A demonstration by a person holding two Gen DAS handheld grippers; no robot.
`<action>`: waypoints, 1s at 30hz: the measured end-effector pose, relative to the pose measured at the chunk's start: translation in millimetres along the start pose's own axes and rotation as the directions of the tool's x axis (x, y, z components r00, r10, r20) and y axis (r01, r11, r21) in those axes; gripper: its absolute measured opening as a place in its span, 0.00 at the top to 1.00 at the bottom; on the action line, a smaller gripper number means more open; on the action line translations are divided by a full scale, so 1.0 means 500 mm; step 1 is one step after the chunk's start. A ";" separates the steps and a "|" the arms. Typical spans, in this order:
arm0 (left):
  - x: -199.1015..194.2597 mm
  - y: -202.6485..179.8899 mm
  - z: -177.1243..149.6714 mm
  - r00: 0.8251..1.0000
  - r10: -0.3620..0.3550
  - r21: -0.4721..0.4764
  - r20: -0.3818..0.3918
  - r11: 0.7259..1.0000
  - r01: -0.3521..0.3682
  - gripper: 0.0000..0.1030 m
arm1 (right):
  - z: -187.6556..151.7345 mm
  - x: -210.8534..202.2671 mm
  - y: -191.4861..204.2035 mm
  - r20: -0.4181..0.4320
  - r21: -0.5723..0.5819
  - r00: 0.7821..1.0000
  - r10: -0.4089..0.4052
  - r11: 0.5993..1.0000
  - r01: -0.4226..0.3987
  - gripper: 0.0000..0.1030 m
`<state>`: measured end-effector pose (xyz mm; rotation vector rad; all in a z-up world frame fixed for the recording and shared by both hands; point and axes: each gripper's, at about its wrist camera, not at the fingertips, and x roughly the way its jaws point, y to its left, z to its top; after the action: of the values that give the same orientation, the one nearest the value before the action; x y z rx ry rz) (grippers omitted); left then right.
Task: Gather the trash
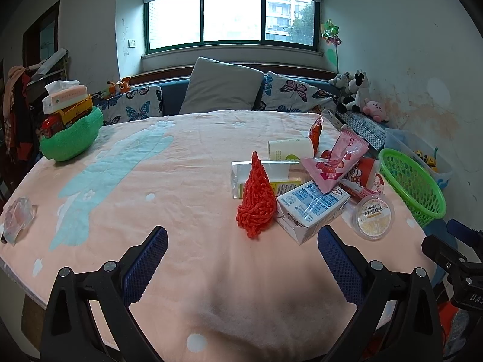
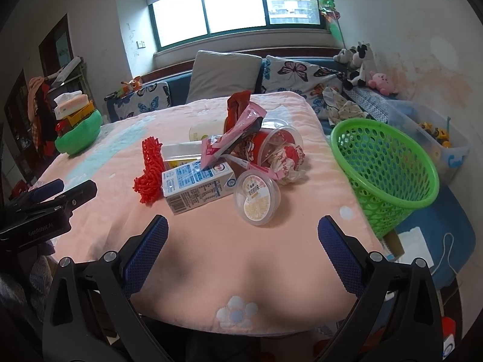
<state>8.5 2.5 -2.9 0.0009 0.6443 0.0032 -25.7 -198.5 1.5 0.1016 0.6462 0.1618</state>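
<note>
Trash (image 1: 305,187) sits heaped ahead of both sets of jaws, right of the left gripper (image 1: 242,259) and just beyond the right gripper (image 2: 243,249) — each spread wide, holding nothing. It all looks light: the milk carton (image 2: 197,188) should crush easily, so take it across its flat sides; the red net (image 1: 256,200) is soft and snaggy. Only the right view shows the green basket (image 2: 389,178) whole, and a crumpled wrapper (image 2: 286,163) — the left alone shows plastic scrap (image 1: 18,218) far off.

Home living room, cushioned sofa (image 1: 223,90), plush toys (image 1: 356,90), blanket-covered table (image 1: 181,166)
</note>
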 end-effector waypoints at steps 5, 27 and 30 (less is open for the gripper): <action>0.001 0.000 0.003 1.000 0.001 -0.001 -0.001 1.000 -0.001 0.06 | 0.002 0.004 -0.002 -0.003 0.002 1.000 0.001 1.000 -0.001 0.04; 0.033 0.005 0.017 1.000 0.009 -0.010 -0.019 1.000 -0.009 0.06 | 0.009 0.035 -0.013 -0.027 0.006 1.000 0.008 1.000 -0.008 0.04; 0.037 0.007 0.018 1.000 0.009 -0.013 -0.023 1.000 -0.009 0.06 | 0.010 0.041 -0.014 -0.033 0.006 0.999 0.012 1.000 -0.011 0.04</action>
<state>28.9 6.1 -7.0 -0.0087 0.6668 0.0157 -5.7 -201.7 -7.8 0.1079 0.6791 0.1732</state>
